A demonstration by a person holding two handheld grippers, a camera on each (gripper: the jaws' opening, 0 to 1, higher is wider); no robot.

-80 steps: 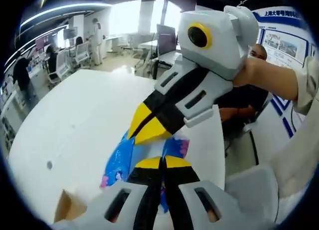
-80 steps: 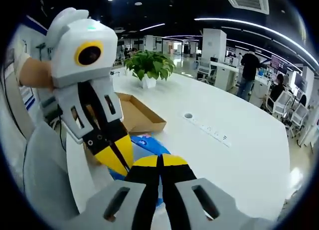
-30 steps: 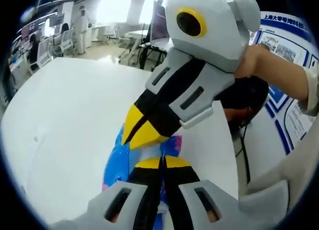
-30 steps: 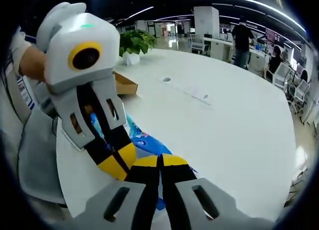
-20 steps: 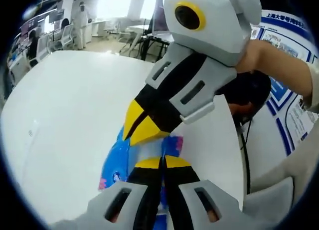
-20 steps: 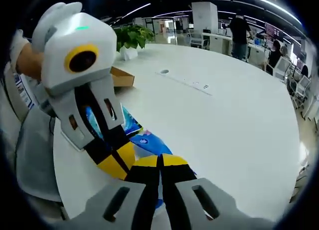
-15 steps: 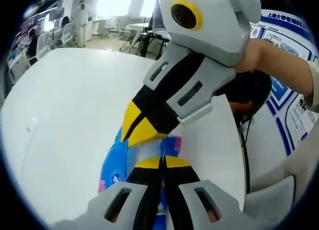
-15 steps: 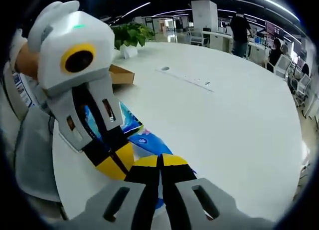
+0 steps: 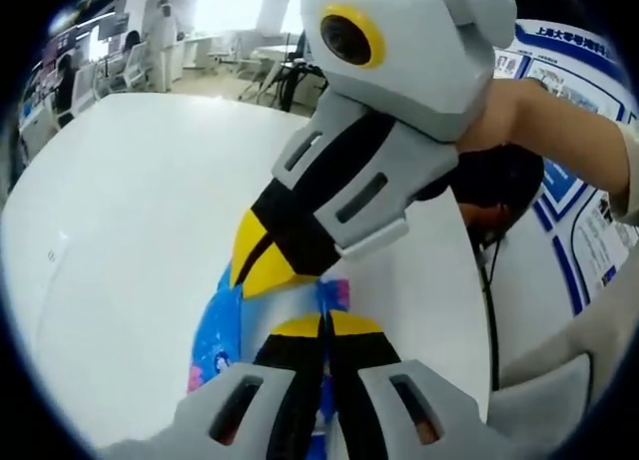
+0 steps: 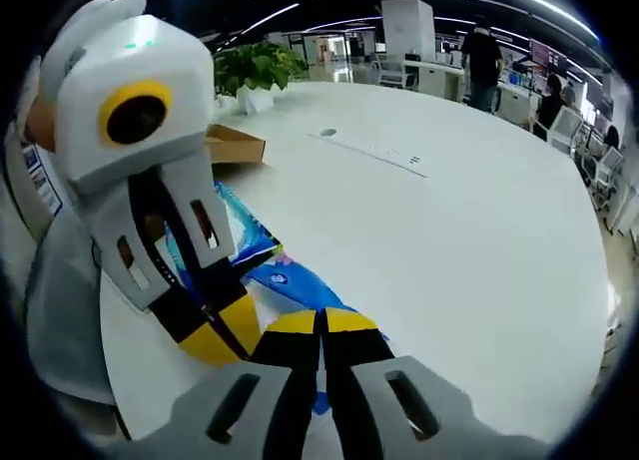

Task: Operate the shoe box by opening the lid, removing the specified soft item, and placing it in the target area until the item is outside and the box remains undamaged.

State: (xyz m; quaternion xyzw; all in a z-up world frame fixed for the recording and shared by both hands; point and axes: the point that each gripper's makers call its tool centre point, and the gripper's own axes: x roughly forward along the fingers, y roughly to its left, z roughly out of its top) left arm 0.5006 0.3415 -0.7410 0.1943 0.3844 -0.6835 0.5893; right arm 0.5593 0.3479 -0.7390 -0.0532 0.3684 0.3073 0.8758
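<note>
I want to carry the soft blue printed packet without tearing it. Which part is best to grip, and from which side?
Probably grip the thin edges. The soft blue printed packet lies low over the white table. The left gripper and right gripper look shut on its near end, so come in from the table's near edge, low and almost level, pinching the flat edge rather than its middle.

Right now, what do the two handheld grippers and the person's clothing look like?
Both match: the left gripper and right gripper have light grey slotted bodies, black jaws and yellow tips. Each carries a grey rounded housing with a yellow-ringed lens; the left one shows a small green light in the right gripper view. The person's sleeve is a pale beige.
</note>
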